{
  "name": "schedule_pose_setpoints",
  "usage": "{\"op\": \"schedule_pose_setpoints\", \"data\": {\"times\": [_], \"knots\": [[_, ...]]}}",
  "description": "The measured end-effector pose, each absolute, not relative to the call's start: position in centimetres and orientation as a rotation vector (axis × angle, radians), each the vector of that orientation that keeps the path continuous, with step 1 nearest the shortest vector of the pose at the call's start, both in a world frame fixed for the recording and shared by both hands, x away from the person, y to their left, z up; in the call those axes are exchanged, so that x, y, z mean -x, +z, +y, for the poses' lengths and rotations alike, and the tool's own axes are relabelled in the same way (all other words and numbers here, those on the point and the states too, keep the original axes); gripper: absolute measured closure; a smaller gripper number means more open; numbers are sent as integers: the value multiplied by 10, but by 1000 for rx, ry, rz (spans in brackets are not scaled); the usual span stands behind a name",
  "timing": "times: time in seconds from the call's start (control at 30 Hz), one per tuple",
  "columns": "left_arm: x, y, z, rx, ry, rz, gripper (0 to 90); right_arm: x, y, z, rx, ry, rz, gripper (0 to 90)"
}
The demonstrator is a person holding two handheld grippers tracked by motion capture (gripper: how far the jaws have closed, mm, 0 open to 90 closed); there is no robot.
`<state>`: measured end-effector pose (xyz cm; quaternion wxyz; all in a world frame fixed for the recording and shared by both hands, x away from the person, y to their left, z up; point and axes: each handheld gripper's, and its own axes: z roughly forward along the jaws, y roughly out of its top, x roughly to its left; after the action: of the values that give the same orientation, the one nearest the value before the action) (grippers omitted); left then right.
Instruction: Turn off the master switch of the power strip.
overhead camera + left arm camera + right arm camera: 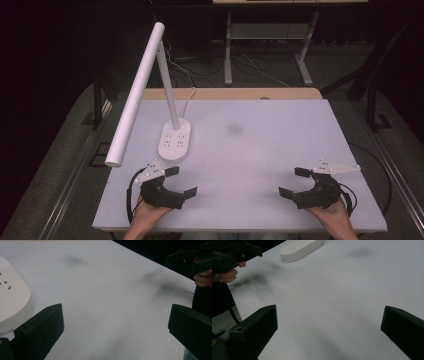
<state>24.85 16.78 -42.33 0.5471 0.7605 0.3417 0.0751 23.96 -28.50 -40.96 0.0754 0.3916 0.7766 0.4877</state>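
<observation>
A white desk lamp stands at the table's left: its oval base [174, 140] carries small socket marks, and a long tube head [136, 94] slants toward the near left. My left gripper [181, 181] rests near the front edge, just in front of the base, jaws wide apart with nothing between them. In the left gripper view the base [12, 302] lies just beyond the left jaw. My right gripper [294, 181] sits at the front right, open and holding nothing. The right gripper view shows the base [300, 248] far off.
The white table top [260, 145] has a faint dark smudge [233, 129] near its middle. A wooden strip [235, 93] runs along the far edge. The lamp's cable [187, 98] trails off the back. Desk legs and cables stand on the floor beyond.
</observation>
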Motion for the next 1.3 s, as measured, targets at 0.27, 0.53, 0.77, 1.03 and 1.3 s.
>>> {"op": "schedule_pose_setpoints", "data": {"times": [0.27,0.53,0.77,1.03,1.3], "knots": [[-248,-423,169,-1801,174,808,0,-239,-410,-285,-1168,1451,2337,2],[-248,-423,169,-1801,166,813,0,-239,-410,-286,-1169,1448,2339,2],[-247,-421,167,-1808,163,816,0,-239,-411,-286,-1171,1443,2345,2],[-248,-414,168,-1822,154,816,0,-240,-412,-288,-1178,1440,2346,2],[-251,-407,172,-1821,168,829,0,-241,-412,-291,-1190,1439,2341,2]]}}
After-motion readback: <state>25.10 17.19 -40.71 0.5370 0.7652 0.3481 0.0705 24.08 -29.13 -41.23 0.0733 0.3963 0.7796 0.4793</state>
